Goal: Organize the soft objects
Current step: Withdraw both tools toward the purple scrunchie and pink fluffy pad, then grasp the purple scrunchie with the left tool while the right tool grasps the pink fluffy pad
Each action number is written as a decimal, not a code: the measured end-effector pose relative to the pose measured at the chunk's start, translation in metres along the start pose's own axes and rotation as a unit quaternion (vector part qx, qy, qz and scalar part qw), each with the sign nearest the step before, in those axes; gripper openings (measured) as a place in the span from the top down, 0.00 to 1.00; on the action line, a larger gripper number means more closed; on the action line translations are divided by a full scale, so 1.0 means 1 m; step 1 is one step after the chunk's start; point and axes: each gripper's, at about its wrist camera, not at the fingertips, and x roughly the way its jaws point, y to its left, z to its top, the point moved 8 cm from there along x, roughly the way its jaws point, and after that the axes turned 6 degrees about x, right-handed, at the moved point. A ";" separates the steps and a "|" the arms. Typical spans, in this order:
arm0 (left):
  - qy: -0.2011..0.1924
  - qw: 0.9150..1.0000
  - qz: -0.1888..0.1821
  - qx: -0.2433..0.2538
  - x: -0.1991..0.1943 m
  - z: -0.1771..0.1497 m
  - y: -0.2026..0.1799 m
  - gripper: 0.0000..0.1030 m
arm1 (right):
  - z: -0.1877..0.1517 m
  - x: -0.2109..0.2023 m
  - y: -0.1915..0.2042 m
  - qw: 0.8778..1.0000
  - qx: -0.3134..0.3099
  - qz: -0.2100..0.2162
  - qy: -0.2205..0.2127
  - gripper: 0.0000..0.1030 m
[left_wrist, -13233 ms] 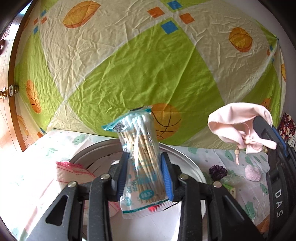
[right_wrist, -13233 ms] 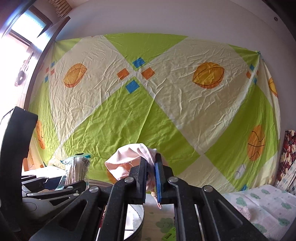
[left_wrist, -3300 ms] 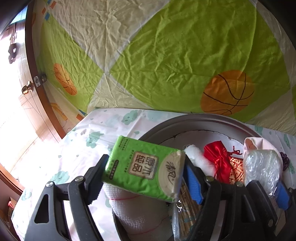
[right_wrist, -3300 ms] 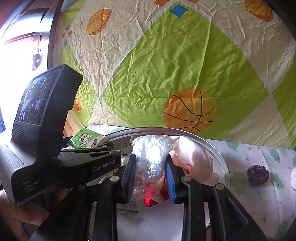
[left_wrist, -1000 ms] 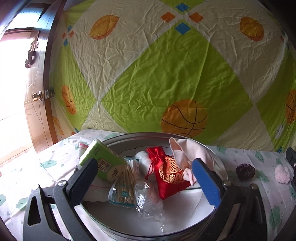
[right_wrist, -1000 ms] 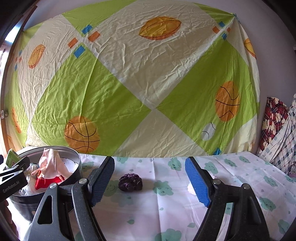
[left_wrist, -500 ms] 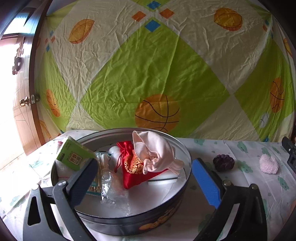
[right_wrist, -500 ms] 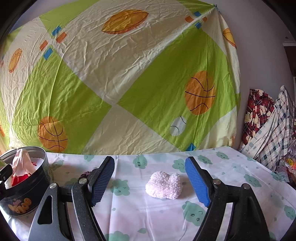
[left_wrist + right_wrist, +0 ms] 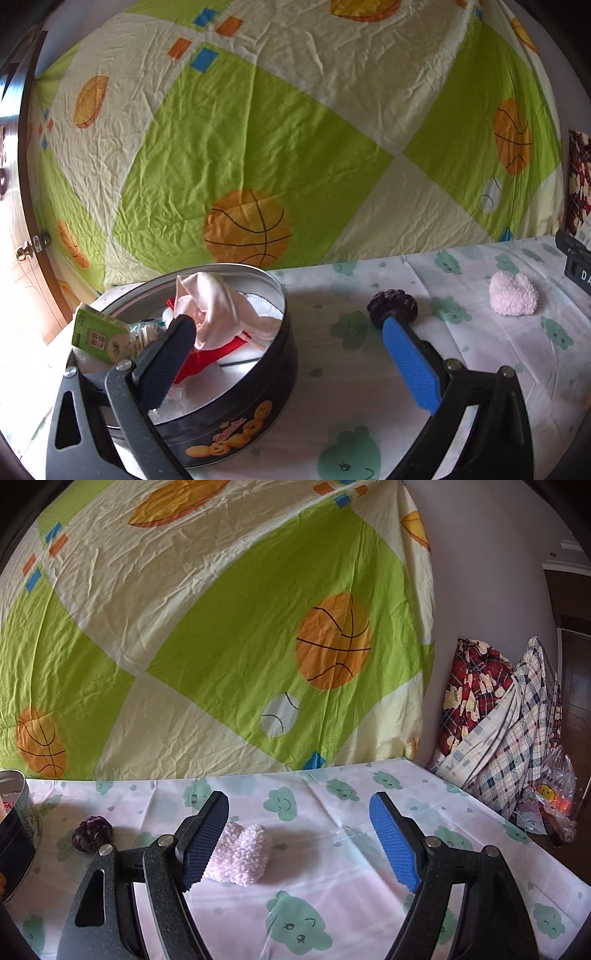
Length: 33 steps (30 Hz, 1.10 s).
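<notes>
So the tin [image 9: 236, 417] is already pretty stuffed: pink cloth [image 9: 218, 306], a red pouch [image 9: 210, 360] and the green tissue pack [image 9: 98, 334] are all inside, and both your grippers have swung off it toward the right side of the cloud-print tablecloth [image 9: 332, 904]. That leaves two strays to bag. Your right gripper [image 9: 299, 840] is wide open and empty, with the fluffy pink puff [image 9: 240, 853] now just beside its left pad. Your left gripper [image 9: 288, 354] is spread wide too, empty, lined up on the dark purple ball [image 9: 393, 308].
</notes>
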 end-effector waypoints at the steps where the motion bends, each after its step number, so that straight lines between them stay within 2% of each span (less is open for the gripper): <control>1: 0.001 1.000 -0.005 0.006 0.001 0.001 -0.005 0.00 | 0.000 0.003 -0.003 1.000 0.002 -0.003 0.005 0.22; 7: 0.035 0.999 -0.026 0.010 0.021 0.003 -0.024 0.00 | -0.011 0.025 0.004 0.998 -0.008 0.014 0.061 0.22; 11: 0.071 0.997 -0.038 0.009 0.037 -0.001 -0.033 0.00 | -0.019 0.041 0.029 0.993 -0.019 0.057 0.102 0.22; 15: 0.091 0.995 -0.039 0.012 0.046 -0.004 -0.041 0.00 | -0.031 0.061 0.054 0.984 -0.055 0.061 0.156 0.22; 19: 0.109 0.993 -0.050 0.023 0.053 -0.006 -0.052 0.00 | -0.050 0.081 0.062 0.971 -0.075 0.055 0.218 0.22; 22: 0.113 0.991 -0.064 0.016 0.058 -0.005 -0.057 0.00 | -0.058 0.087 0.063 0.963 -0.062 0.085 0.249 0.23; 26: 0.122 0.989 -0.085 -0.001 0.067 -0.003 -0.062 0.00 | -0.056 0.087 0.059 0.962 -0.037 0.103 0.249 0.67; 28: 0.124 0.988 -0.094 -0.011 0.075 0.001 -0.067 0.00 | -0.054 0.086 0.057 0.963 -0.026 0.109 0.246 0.73; 30: 0.132 0.986 -0.100 -0.021 0.085 0.006 -0.073 0.00 | -0.047 0.083 0.051 0.966 -0.008 0.110 0.234 0.75; 33: 0.154 0.981 -0.112 -0.048 0.105 0.012 -0.082 0.00 | -0.030 0.072 0.040 0.975 0.015 0.116 0.187 0.75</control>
